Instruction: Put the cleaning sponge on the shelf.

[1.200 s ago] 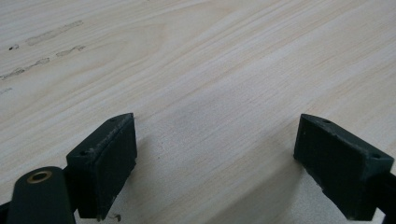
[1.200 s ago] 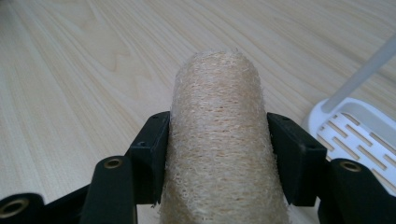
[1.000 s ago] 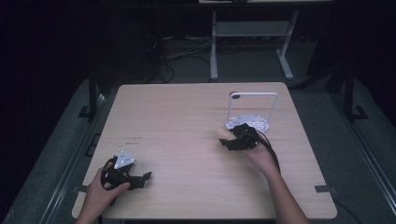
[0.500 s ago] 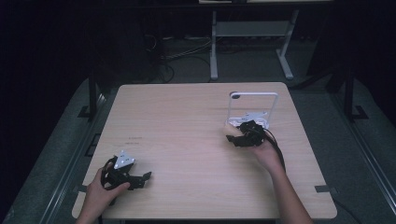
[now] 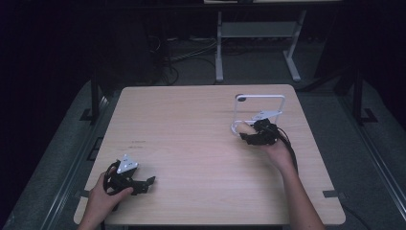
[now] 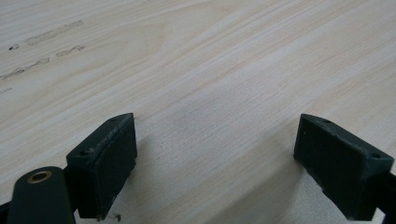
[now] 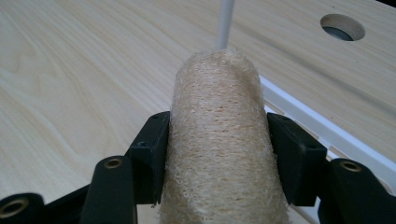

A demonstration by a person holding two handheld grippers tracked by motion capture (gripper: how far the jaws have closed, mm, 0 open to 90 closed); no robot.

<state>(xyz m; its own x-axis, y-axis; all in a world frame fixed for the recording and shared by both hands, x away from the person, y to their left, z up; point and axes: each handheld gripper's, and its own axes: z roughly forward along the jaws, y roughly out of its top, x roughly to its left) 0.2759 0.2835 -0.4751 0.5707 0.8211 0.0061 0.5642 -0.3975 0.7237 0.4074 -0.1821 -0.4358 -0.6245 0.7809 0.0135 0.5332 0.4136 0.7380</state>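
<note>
My right gripper clamps a tan loofah roll just beside the white rack at the table's far right; my left gripper, jaws apart with nothing between them, rests near left.

The loofah sponge is pale tan with a coarse fibrous weave. The rack beside it is white. The table is light wood with fine grain streaks. Both the right gripper and left gripper have matte black jaws.
</note>
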